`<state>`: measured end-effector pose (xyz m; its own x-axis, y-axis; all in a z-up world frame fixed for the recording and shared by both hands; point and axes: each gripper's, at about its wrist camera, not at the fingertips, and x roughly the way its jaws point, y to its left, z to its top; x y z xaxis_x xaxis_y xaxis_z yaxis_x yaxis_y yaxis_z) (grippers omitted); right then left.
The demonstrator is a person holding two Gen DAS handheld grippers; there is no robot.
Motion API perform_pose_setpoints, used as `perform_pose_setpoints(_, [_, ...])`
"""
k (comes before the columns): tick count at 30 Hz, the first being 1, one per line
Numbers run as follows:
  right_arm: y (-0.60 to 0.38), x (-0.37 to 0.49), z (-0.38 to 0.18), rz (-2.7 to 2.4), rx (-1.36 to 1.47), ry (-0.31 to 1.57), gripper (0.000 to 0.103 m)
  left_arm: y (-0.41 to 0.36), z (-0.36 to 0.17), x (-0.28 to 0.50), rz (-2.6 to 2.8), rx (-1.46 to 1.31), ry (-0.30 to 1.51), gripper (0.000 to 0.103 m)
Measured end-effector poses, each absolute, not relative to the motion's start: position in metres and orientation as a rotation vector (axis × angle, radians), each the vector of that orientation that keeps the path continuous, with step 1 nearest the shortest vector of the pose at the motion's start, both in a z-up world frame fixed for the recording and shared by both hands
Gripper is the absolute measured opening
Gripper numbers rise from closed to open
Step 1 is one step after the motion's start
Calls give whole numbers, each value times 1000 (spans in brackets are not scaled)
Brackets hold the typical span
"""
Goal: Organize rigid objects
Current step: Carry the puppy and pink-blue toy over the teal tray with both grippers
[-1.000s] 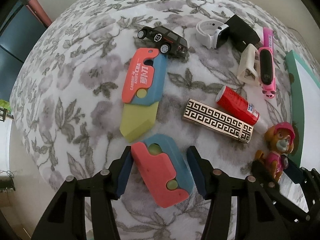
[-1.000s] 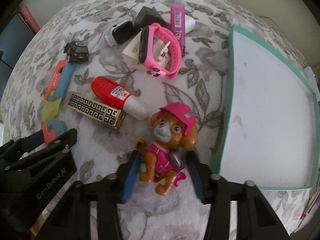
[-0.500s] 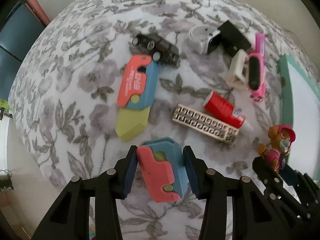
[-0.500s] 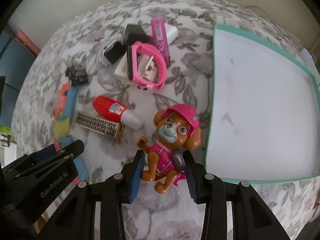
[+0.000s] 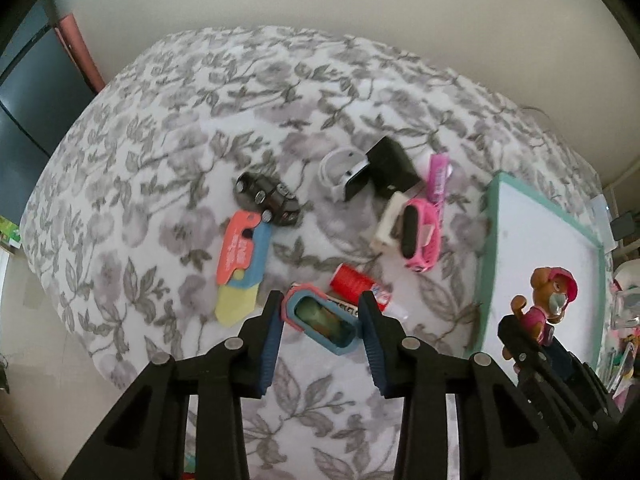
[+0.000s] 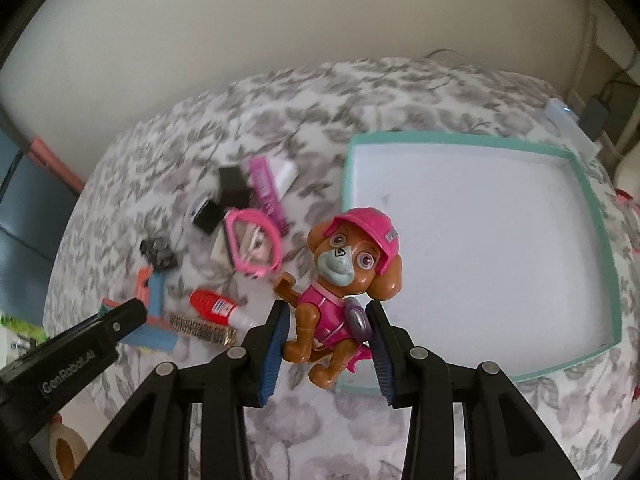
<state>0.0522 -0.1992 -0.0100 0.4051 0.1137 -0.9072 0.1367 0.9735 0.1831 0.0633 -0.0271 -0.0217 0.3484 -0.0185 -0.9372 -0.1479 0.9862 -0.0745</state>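
Left gripper (image 5: 322, 322): fingers closing, pads pressed on a folded coral-and-blue toy knife (image 5: 320, 319), held clear above the floral-covered surface (image 5: 160, 128).
Right gripper (image 6: 326, 334): fingers pinching a pink-capped toy pup (image 6: 342, 280) by its body, raised over the near left corner of the teal-rimmed tray (image 6: 600, 240), which sits at the surface's right edge.
Lying on the surface, mid-field: gold key-pattern bar (image 6: 200, 326) touching a red bottle (image 6: 212, 304); second toy knife (image 5: 240, 258), yellow blade out.
Further back: black toy car (image 5: 268, 200) just beyond that knife; pink watch (image 5: 420, 236) on a cream stand.
Farthest: white watch (image 5: 344, 172), black block (image 5: 392, 166), pink tube (image 5: 438, 174), clustered together.
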Motion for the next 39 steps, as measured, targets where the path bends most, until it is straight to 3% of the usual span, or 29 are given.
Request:
perform_pose_setpoints(20, [-306,40,7,-329,320,1058,41,-130,45,79,-113,-105,1057,38])
perform_pose_setpoints(29, [-367,21,1,-510,339,1037,41,-207,31,97,-237,-88,1068,38])
perform_pose_setpoints(39, [-394,21,-27,-576,380,1106,42,-234,-10,104,-250,-57,1105,38])
